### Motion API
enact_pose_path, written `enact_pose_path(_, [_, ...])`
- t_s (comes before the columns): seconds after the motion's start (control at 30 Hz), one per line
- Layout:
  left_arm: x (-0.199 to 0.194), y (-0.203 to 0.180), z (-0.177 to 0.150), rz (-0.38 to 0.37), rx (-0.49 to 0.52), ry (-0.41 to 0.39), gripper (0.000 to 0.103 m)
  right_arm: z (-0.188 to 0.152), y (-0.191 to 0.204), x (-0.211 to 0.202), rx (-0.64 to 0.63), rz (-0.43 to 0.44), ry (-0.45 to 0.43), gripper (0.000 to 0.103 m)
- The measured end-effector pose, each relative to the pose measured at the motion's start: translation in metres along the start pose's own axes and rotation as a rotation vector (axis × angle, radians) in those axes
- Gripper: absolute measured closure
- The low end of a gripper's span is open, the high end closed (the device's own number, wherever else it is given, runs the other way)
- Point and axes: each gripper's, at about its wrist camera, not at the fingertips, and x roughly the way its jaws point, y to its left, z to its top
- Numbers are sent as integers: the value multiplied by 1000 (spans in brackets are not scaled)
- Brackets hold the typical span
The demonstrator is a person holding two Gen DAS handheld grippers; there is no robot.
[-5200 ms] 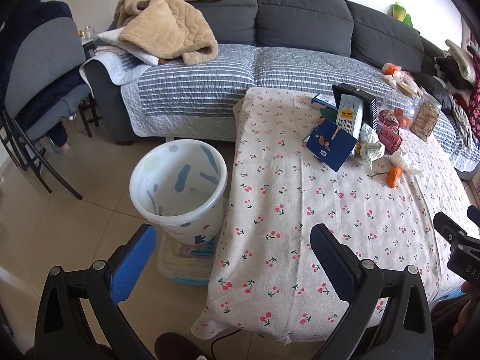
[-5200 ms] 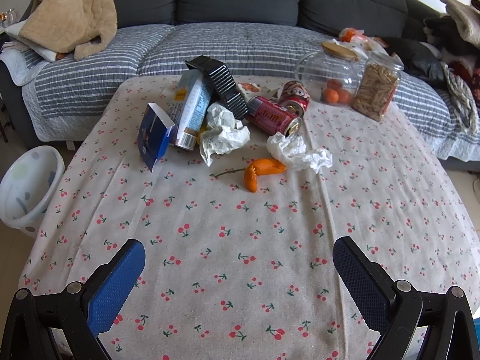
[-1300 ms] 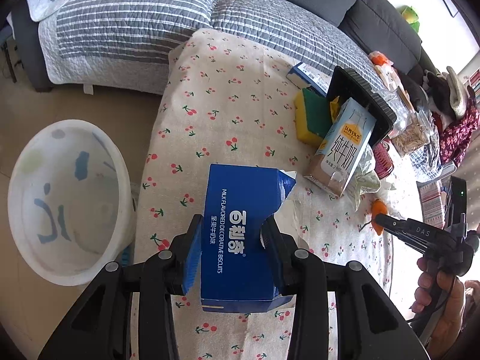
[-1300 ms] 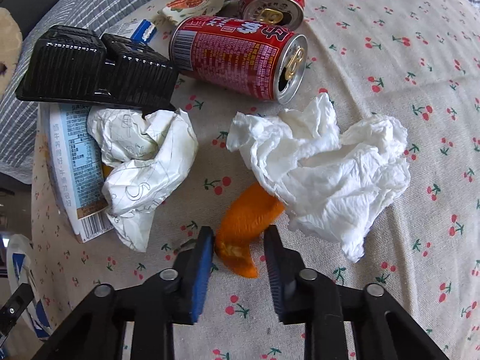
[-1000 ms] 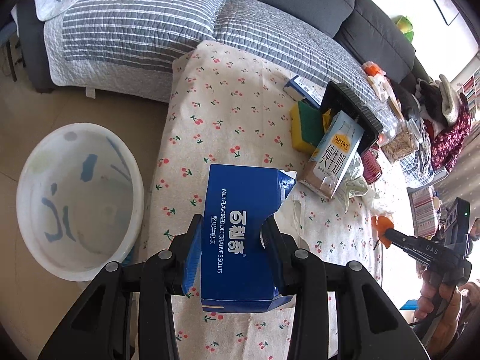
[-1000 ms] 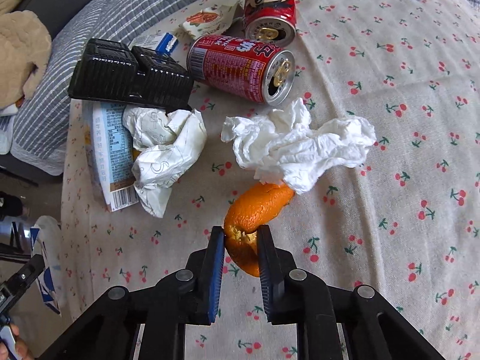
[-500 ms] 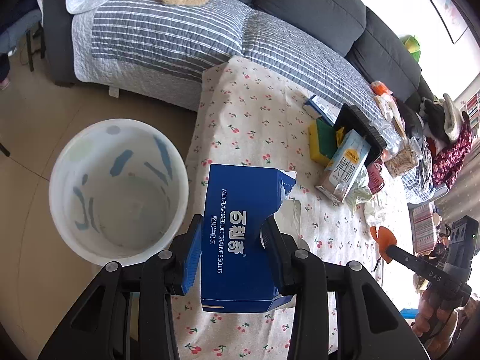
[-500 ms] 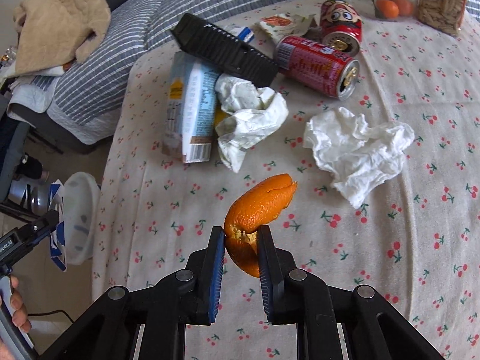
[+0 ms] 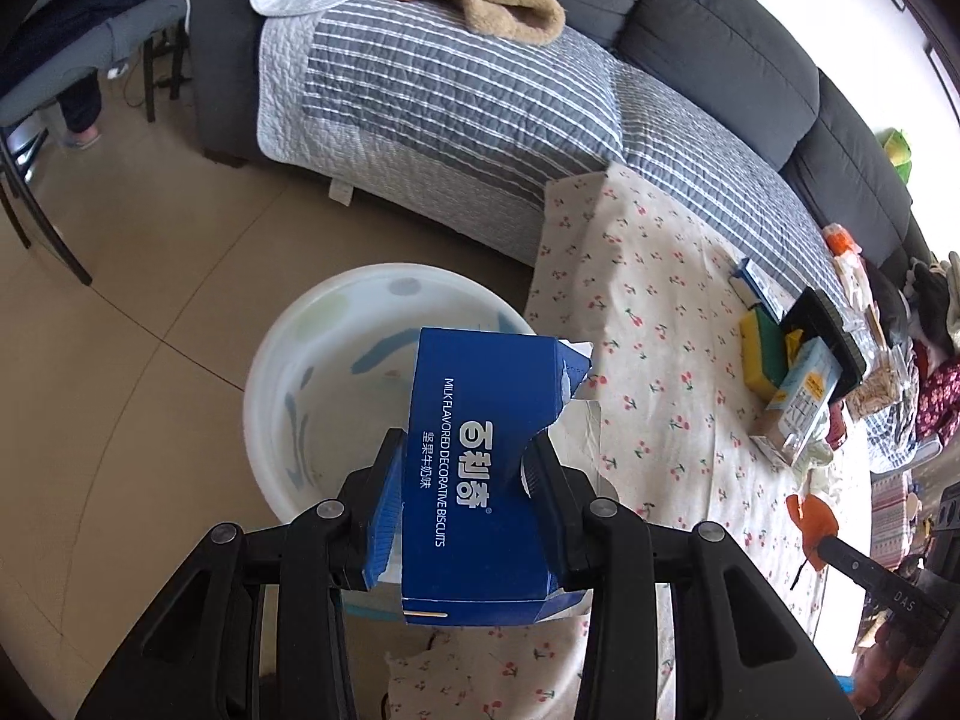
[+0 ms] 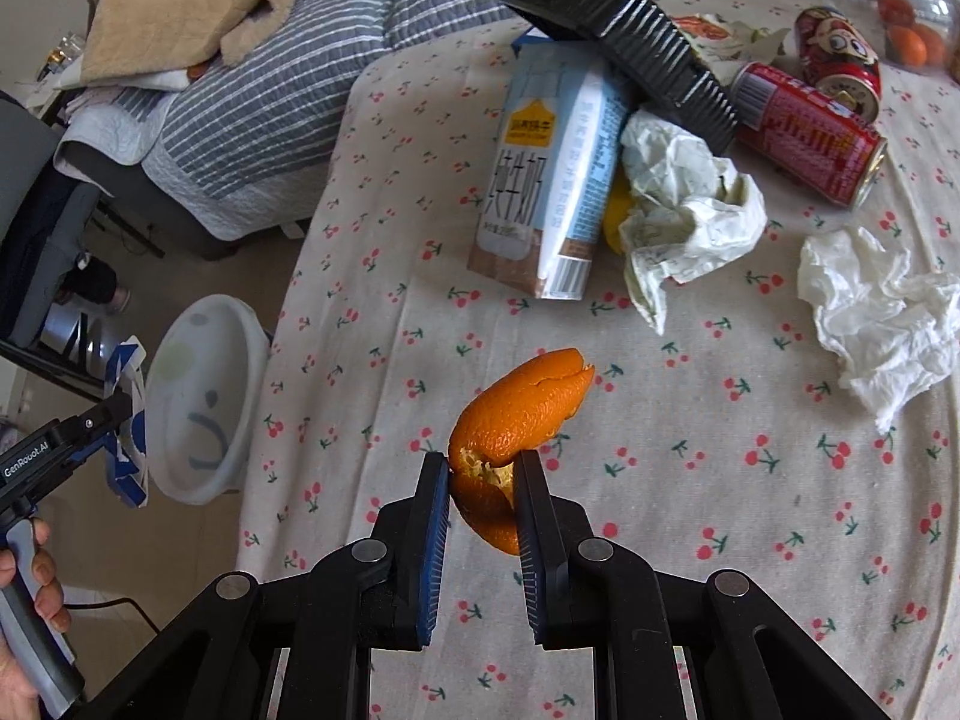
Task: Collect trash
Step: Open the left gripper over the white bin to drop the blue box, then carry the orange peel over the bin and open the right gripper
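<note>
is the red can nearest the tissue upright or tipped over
Tipped over: the red can lies on its side on the tablecloth, its top end facing the crumpled tissue.

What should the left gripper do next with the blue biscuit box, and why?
Probably ease the left gripper a little further over the white bin and then open. It is shut on the blue biscuit box, which hangs over the bin's near rim by the table edge, so a release now might clip the rim. The right gripper holds an orange peel for afterwards.

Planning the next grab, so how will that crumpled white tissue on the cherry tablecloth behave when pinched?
The crumpled white tissue is probably very light and floppy: its thin folds lie slumped on the cloth. It should squash under the pads rather than slip, and a loose corner may trail.
</note>
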Motion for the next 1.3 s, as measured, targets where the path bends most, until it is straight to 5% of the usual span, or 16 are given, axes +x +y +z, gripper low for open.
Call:
enact_pose_path(0.17, [9, 17, 8, 33, -46, -33, 54, 3, 21, 14, -26, 15, 10, 83])
enact_pose_path(0.23, [12, 21, 10, 65, -65, -37, 20, 3, 28, 18, -39, 17, 12, 83])
enact_pose_path(0.43, [4, 19, 5, 82, 0, -34, 7, 2, 46, 29, -70, 29, 21, 83])
enact_pose_path(1.0, [-37, 67, -33, 178, 61, -6, 4, 0, 135, 72, -213, 157, 40, 89])
enact_pose_path(1.13, [-42, 83, -38, 165, 49, 0, 4, -1, 153, 91, -280, 80, 39, 87])
enact_pose_path(1.2, [-41, 86, -41, 175, 65, 8, 4, -2, 149, 99, -274, 61, 60, 80])
enact_pose_path(1.27, [-40, 88, -42, 177, 73, 17, 4, -3, 140, 104, -232, 57, 83, 50])
enact_pose_path(1.3, [-39, 89, -42, 174, 73, 21, 4, -3, 137, 105, -224, 62, 93, 49])
